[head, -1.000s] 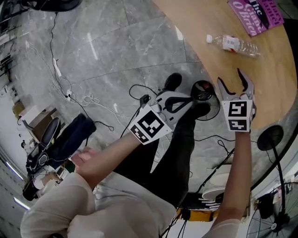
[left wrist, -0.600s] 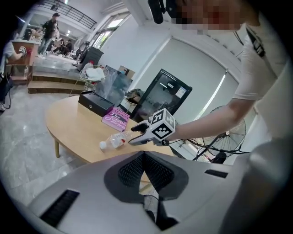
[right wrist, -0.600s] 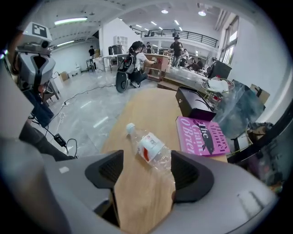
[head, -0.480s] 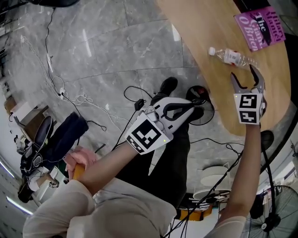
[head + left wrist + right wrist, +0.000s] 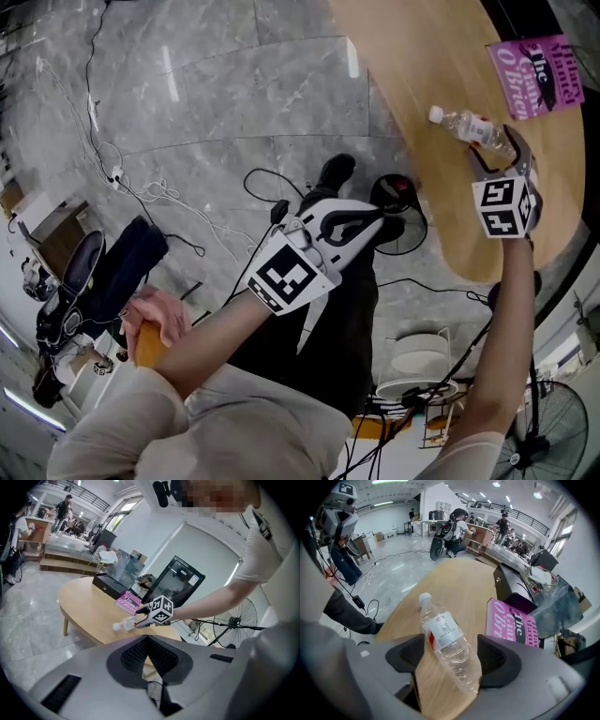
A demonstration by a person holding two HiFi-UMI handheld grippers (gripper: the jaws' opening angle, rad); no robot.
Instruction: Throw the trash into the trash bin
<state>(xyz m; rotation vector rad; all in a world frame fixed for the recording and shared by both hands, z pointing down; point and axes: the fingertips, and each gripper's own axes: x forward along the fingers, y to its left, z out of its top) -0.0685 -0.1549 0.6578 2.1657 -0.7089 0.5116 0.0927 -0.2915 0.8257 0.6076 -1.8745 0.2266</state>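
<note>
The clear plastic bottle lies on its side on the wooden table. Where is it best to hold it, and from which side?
Grip the bottle across its round body by the label, from above. It lies flat, so only its long sides are free. The right gripper has just opened its fingers wider; they stand either side of it.

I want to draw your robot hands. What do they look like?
The left gripper and right gripper are pale grey, with curved tongs lined with black ribbed pads. Each carries a white cube printed with black square markers. The person wears a pale short-sleeved shirt.
</note>
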